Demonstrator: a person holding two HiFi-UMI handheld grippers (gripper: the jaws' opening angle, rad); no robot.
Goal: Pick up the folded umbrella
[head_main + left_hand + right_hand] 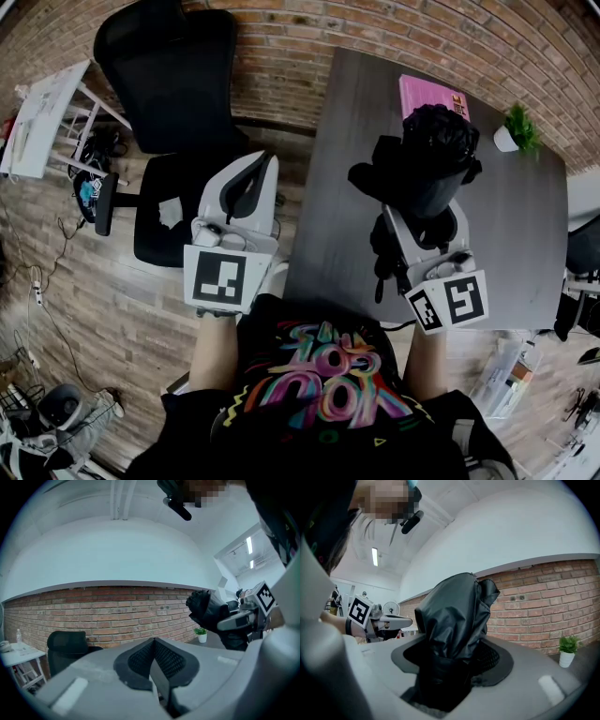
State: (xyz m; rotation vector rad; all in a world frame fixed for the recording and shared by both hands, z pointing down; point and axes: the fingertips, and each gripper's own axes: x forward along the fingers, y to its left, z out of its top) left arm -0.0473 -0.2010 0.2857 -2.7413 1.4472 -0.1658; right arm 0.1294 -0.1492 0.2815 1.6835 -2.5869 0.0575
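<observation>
The folded umbrella [433, 155] is a black bundle of crumpled fabric, held up above the dark table [525, 234]. My right gripper [424, 208] is shut on its lower part, and the fabric bulges out above the jaws. In the right gripper view the umbrella [457, 620] fills the gap between the jaws of the right gripper [454, 667]. My left gripper [251, 183] hovers left of the table, over the chair, shut with nothing in it. In the left gripper view its pads [140, 660] meet, and the umbrella [208, 609] shows off to the right.
A black office chair [169, 84] stands left of the table. On the table's far end lie a pink book [427, 94] and a small potted plant [516, 127]. A white shelf [42, 112] and loose cables sit at far left.
</observation>
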